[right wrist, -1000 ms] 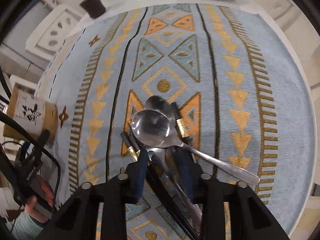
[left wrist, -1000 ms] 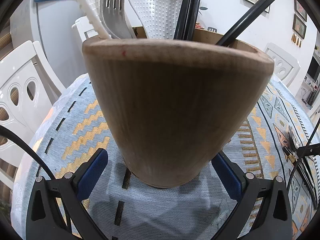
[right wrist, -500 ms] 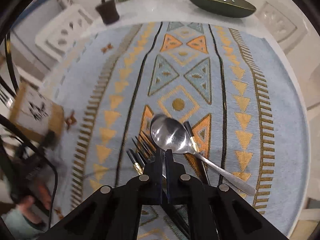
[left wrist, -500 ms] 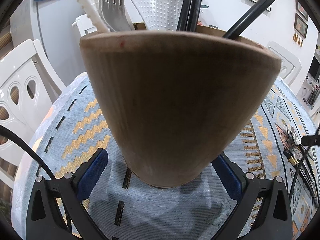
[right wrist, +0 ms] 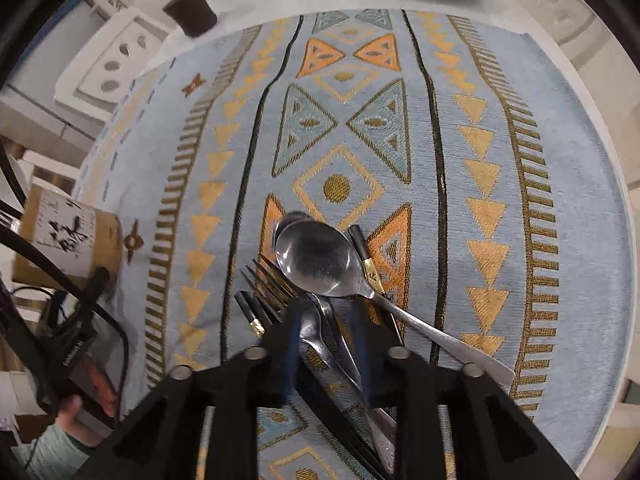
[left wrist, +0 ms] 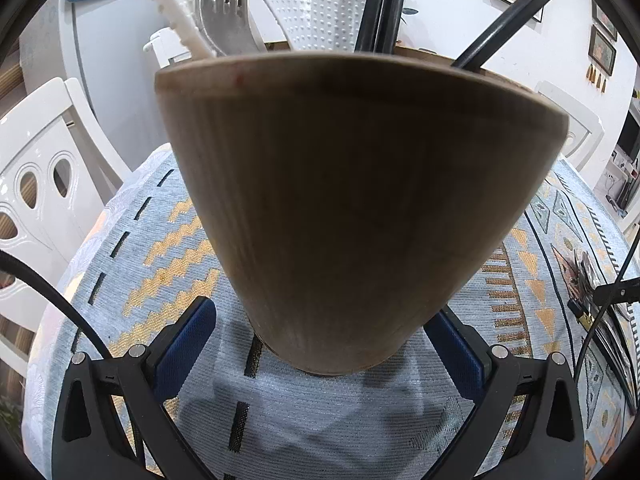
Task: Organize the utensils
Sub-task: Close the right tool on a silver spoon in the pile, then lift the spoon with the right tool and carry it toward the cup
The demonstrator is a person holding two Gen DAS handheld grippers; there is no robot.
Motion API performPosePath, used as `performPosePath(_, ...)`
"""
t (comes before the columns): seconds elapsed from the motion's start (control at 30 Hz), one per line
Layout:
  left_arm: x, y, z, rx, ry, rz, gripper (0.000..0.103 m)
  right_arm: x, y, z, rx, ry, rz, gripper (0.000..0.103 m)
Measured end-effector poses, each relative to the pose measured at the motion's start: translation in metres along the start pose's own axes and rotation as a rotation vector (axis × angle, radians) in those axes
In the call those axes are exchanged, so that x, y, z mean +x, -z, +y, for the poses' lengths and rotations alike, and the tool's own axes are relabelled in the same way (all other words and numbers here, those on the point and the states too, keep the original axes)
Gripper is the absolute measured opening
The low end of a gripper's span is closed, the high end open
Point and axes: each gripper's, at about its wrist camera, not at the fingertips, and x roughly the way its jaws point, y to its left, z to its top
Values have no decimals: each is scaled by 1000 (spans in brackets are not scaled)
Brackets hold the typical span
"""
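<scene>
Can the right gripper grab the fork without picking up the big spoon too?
Probably yes. The right gripper has just been opening, and the fork handle runs between its fingers. The big spoon lies partly over the fork, though, so it may shift.

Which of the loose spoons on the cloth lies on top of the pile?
The large spoon, handle running to the lower right; the second spoon's bowl only peeks out beneath it.

We see the wooden holder [left wrist: 352, 208] standing on the tablecloth [left wrist: 160, 248], a fork [left wrist: 224, 4] and chopsticks [left wrist: 384, 0] upright in it. On the right wrist view a spoon [right wrist: 316, 260] lies across a fork [right wrist: 272, 284] and chopsticks [right wrist: 366, 258], the holder well to their left.
</scene>
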Motion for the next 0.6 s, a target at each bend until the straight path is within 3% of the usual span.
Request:
performPosePath(0.1, 0, 0, 1, 0, 0, 1, 103, -2, 1, 7, -35, 28, -3, 28)
performPosePath(0.23, 0, 0, 0, 0, 1, 0, 103, -6, 1, 15, -101, 94, -32, 47)
performPosePath(0.37, 0, 0, 0, 0, 0, 1, 103, -7, -1, 21, -142, 126, -79, 48)
performPosePath(0.6, 1, 0, 1, 0, 1, 1, 103, 11, -7, 22, -165, 174, -72, 47)
